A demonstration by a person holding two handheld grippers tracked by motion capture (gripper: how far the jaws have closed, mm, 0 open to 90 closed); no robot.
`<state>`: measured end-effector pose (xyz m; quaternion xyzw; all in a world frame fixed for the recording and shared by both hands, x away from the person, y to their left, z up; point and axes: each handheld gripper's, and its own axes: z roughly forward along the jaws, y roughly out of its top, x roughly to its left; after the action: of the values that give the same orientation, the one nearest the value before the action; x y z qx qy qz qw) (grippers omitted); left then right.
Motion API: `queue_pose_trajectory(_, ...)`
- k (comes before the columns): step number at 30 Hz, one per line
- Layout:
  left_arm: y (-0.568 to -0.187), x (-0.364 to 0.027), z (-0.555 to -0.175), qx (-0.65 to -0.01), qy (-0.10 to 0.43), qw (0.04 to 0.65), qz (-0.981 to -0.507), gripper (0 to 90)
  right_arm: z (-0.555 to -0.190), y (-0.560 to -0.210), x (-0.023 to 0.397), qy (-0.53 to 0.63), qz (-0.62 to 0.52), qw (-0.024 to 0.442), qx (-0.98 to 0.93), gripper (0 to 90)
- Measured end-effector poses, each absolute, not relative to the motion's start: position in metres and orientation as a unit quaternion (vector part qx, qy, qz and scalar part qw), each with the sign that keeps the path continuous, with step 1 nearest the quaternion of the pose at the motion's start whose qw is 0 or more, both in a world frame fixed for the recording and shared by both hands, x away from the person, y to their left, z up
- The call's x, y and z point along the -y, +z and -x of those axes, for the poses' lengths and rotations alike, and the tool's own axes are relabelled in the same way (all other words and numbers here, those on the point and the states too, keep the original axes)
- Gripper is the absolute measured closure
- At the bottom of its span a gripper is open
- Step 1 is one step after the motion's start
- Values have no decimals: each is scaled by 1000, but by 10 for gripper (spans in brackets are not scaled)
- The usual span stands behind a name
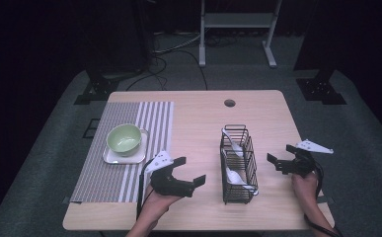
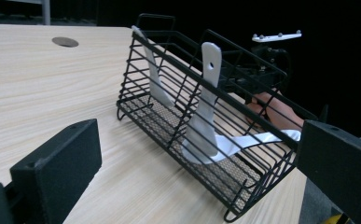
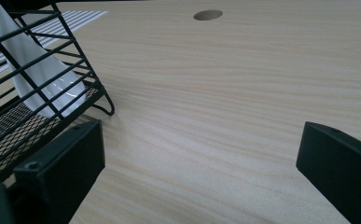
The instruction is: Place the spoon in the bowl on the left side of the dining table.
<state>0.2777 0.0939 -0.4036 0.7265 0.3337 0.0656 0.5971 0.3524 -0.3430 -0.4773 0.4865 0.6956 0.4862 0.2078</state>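
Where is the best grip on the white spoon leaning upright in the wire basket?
Probably its flat handle top, which stands above the wire basket rim. Come from above with the jaws across the thin handle; the bowl sits behind the wires.

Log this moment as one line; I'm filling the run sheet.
left gripper: open, empty | right gripper: open, empty | wire basket: between them, holds white spoons
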Motion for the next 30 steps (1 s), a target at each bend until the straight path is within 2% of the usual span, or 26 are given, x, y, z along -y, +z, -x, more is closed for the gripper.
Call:
queue_pose_trajectory(18, -389, -65, -280, -298, 57, 602, -739, 7, -352, -477, 345, 492, -488, 206, -691, 0)
queue_pose_trajectory(21, -388, -59, -281, -288, 54, 606, -739, 42, -352, -477, 345, 493, -489, 205, -690, 0)
queue_pose_trajectory(30, -386, -45, -287, -285, 54, 603, -743, 63, -353, -477, 345, 494, -488, 203, -690, 0)
